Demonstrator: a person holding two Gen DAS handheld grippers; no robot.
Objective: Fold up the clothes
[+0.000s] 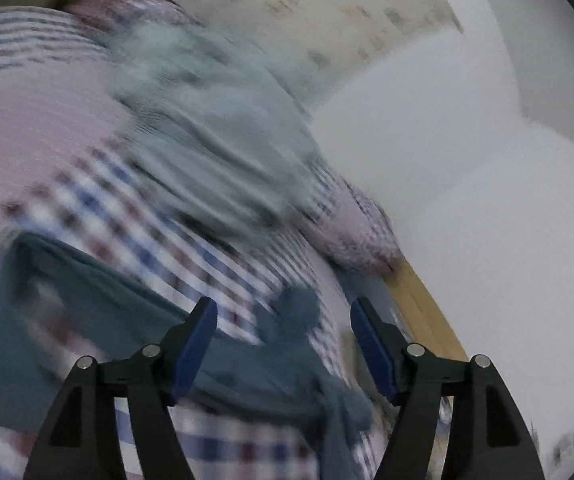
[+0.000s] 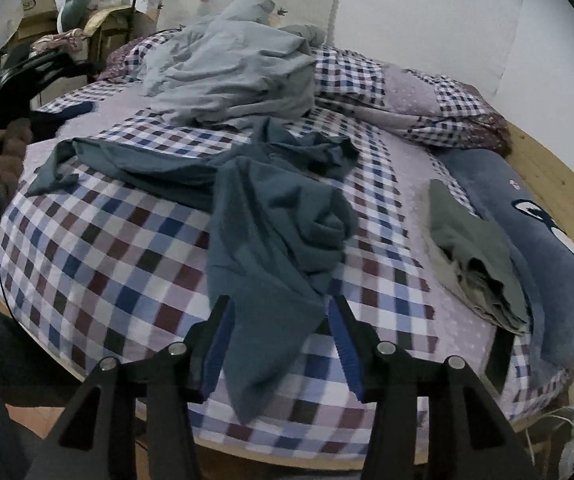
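Both tools open over a teal shirt crumpled on the bed.

The right tool [image 2: 281, 312] hovers with its jaws spread apart, nothing between them but the lower end of the shirt [image 2: 271, 216], which lies loose beneath and is not pinched. The shirt sprawls across the checked sheet [image 2: 99, 248], one sleeve reaching off to the left, its middle bunched in folds. Behind it sits a heap of pale grey bedding [image 2: 231, 76]. To the right lie a folded grey garment [image 2: 471, 256] and, just beside it, a long blue pillow [image 2: 535, 232] along the bed's edge. The left tool [image 1: 283, 320] is also spread wide and empty; its view is blurred, but the shirt [image 1: 247, 372] shows below the blue pads [image 1: 195, 344], on the sheet [image 1: 135, 216], with the bedding [image 1: 215, 148] beyond.
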